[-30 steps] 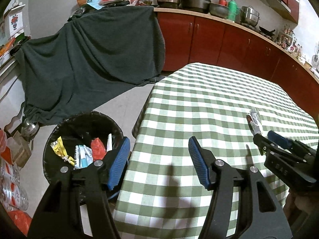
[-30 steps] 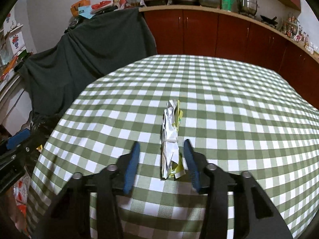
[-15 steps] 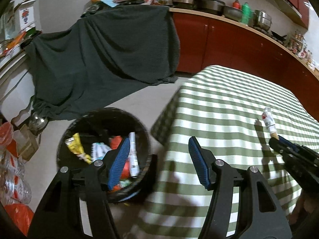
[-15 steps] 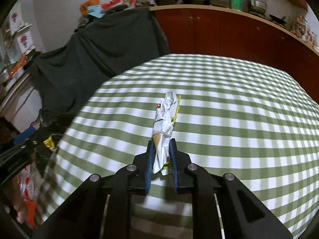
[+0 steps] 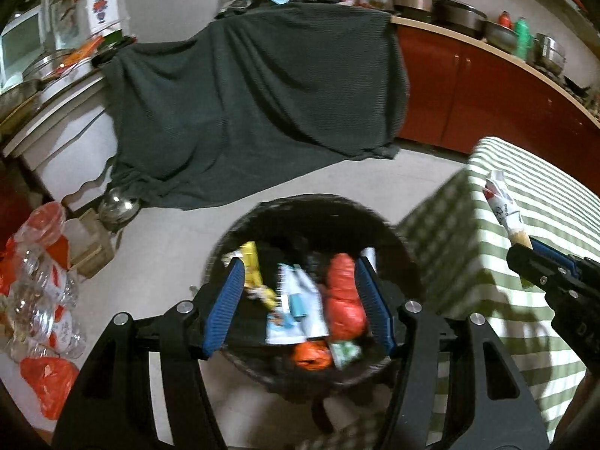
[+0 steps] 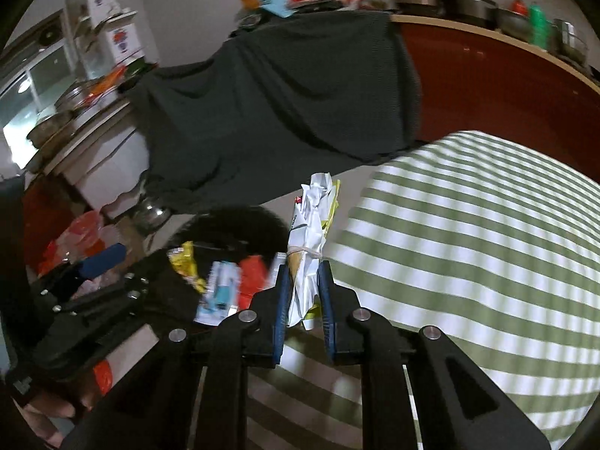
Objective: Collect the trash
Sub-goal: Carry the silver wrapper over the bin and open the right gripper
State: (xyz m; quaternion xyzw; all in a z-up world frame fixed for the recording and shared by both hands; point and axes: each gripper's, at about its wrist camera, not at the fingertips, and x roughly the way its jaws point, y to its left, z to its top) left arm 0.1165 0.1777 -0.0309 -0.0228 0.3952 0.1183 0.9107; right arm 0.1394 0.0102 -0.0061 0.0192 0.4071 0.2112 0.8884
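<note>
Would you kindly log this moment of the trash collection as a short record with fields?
right hand-held gripper: shut on the crumpled wrapper, carried clear of the table
left hand-held gripper: open, empty, over the trash bin
trash bin: black, round, on the floor beside the table; already holds yellow, white-blue and red wrappers
table: green-checked cloth, no other trash visible on it
step left: drop the wrapper into the bin
</note>
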